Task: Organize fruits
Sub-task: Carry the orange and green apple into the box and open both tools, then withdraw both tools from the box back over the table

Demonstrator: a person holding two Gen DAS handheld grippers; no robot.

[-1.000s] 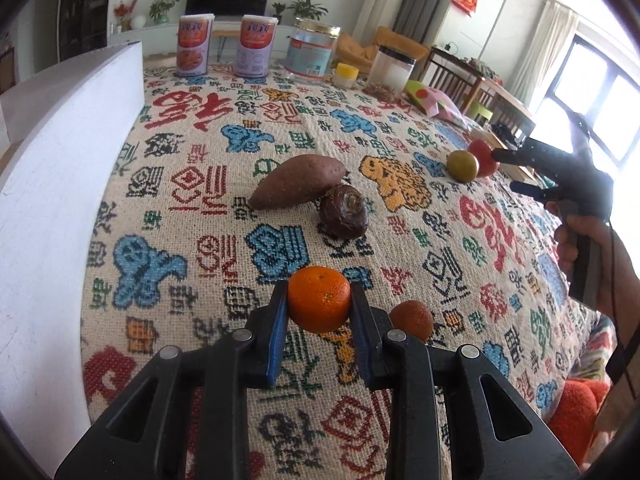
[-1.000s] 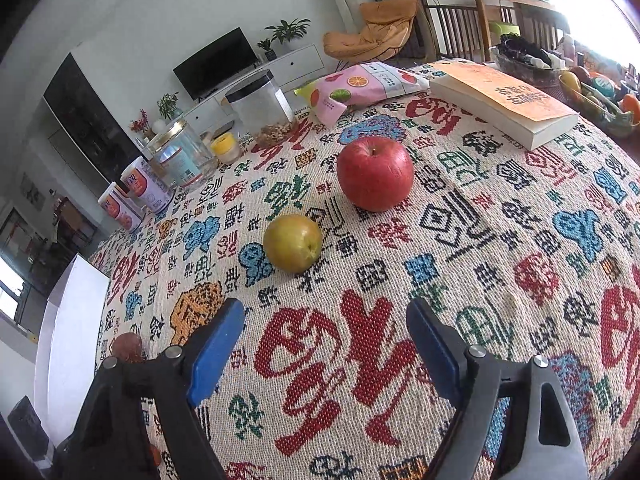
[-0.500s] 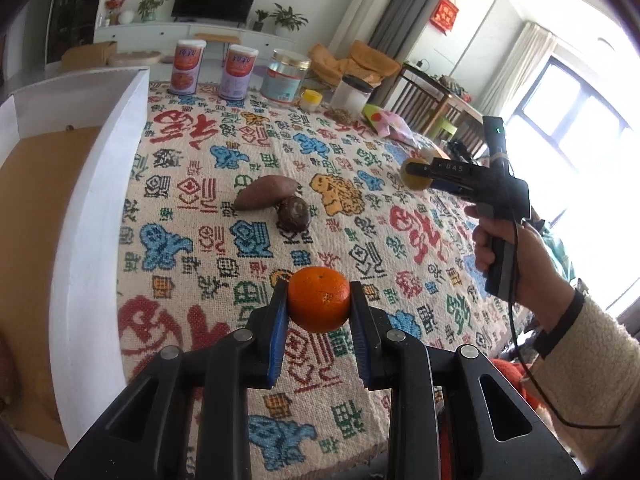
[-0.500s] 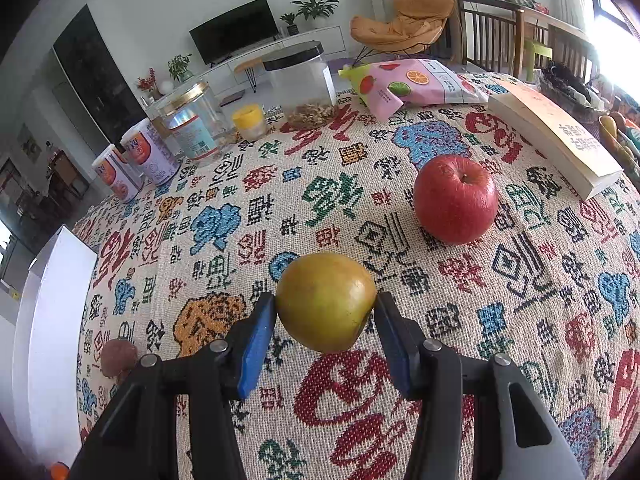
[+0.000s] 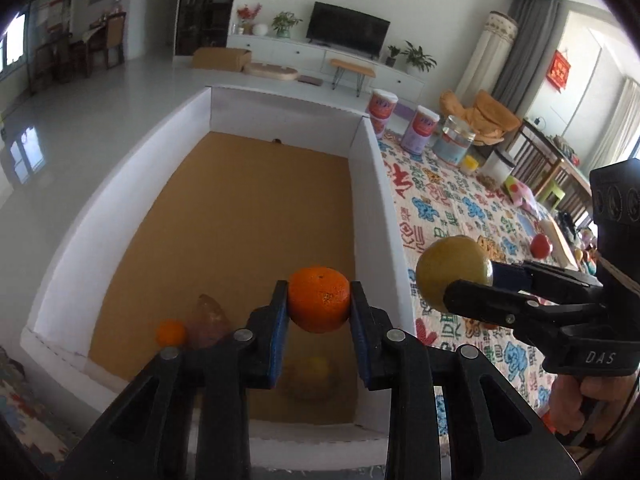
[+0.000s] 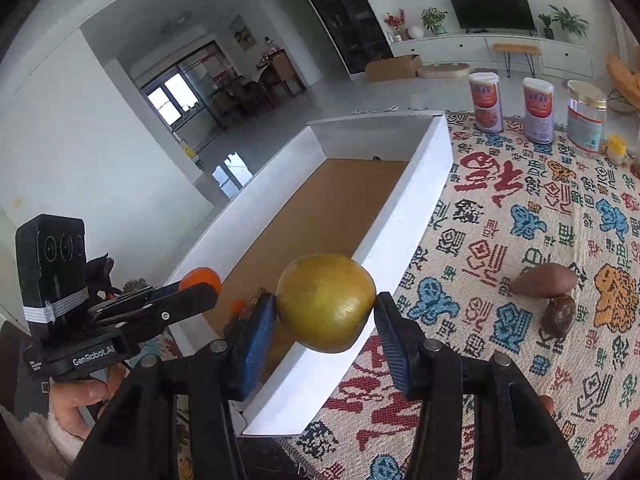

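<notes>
Two fruits carried to the box, the orange nearer its drop

The orange (image 5: 318, 299) was clamped in the left jaws (image 5: 318, 308) directly above the box (image 5: 360, 184) floor, over its near end. The pear (image 6: 326, 302) was clamped in the right jaws (image 6: 325, 320) and hung over the box's right wall, partly above the bench (image 6: 520, 216). The left hand was judged nearer release; the pear needed carrying further left.

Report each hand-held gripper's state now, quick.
Left hand-held gripper: closed on the orange, over the white box.
Right hand-held gripper: closed on the yellow-green fruit.
</notes>
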